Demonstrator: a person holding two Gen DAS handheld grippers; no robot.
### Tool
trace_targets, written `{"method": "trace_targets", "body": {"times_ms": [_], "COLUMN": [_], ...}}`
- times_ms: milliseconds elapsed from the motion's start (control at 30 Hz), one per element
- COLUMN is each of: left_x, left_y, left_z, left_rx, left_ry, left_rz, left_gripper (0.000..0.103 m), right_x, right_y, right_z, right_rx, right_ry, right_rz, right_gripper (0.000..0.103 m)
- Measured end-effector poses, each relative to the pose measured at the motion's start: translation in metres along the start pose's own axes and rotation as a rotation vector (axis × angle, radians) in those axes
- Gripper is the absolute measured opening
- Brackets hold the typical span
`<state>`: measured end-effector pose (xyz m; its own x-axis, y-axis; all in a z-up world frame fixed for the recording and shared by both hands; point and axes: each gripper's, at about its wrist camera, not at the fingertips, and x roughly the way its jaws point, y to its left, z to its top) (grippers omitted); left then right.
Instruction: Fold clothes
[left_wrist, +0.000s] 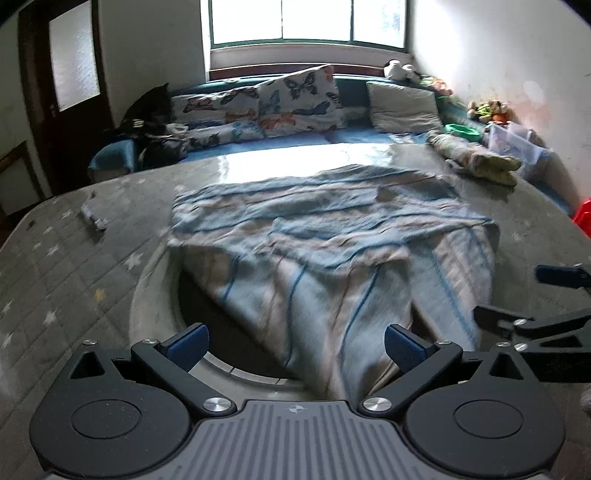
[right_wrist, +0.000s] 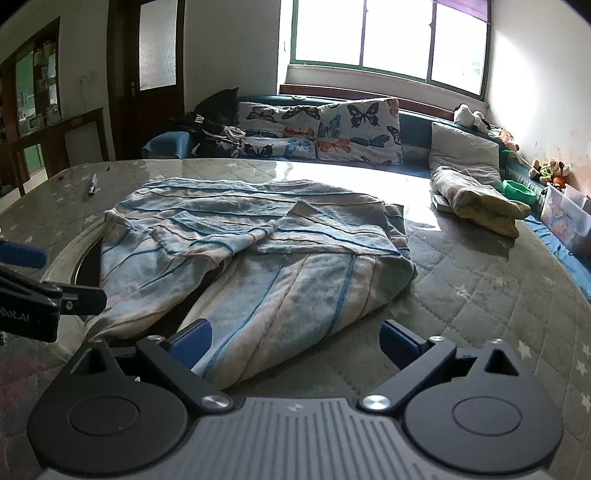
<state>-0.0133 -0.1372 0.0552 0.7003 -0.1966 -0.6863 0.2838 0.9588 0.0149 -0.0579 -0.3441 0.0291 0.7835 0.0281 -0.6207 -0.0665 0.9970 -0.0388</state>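
1. Striped blue/beige garment (right_wrist: 255, 251) lies in the middle of the counter (right_wrist: 461, 295), partly over a round dark opening w/ a pale rim (left_wrist: 155, 295) at the near-left edge.
2. Done so far, as I read it: sleeves look folded in across the body, one sleeve (right_wrist: 207, 236) lying diagonally on top; right side doubled over, giving a thick rolled edge. Far edge fairly straight.
3. Not done: near end is uneven & bunched, a corner droops toward the opening; no final compact rectangle yet. Prob. halfway, at least one more lengthwise fold + tidy-up left.
4. Left gripper (left_wrist: 295, 347): released, fingers wide apart, nothing between them; hovers just over the near hem. Left view is motion-blurred, so cloth detail there is vague.
5. Right gripper (right_wrist: 295, 347): also released & empty, near the bottom-right corner of the garment, not touching as far as I can tell.
6. Another bundled cloth (right_wrist: 476, 203) sits far right, near a grey cushion (right_wrist: 465, 155); can't tell if folded or still waiting.
7. Pen-like item (right_wrist: 91, 184) far left, well apart from the work.
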Motion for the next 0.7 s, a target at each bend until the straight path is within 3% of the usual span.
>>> {"method": "trace_targets", "body": {"times_ms": [300, 467, 567, 633, 700], "left_x": [0.034, 0.063, 0.076, 0.083, 0.085], "left_y": [-0.037, -0.059, -0.065, -0.058, -0.05], "left_z": [0.044, 0.054, 0.053, 0.052, 0.051], "left_rx": [0.089, 0.187, 0.239, 0.222, 0.194], "left_ry": [-0.049, -0.041, -0.024, 0.007, 0.02], "left_rz": [-0.107, -0.1, -0.096, -0.113, -0.13], "left_gripper": [0.093, 0.084, 0.062, 0.032, 0.018], "right_x": [0.014, 0.019, 0.024, 0.028, 0.036], "right_y": [-0.023, -0.044, -0.054, -0.058, -0.057], "right_z": [0.012, 0.018, 0.025, 0.031, 0.039], "right_rx": [0.026, 0.045, 0.048, 0.045, 0.032], "right_ry": [0.003, 0.003, 0.003, 0.003, 0.004], "right_rz": [-0.023, -0.064, -0.072, -0.066, -0.054], "right_gripper": [0.094, 0.093, 0.09, 0.088, 0.086]}}
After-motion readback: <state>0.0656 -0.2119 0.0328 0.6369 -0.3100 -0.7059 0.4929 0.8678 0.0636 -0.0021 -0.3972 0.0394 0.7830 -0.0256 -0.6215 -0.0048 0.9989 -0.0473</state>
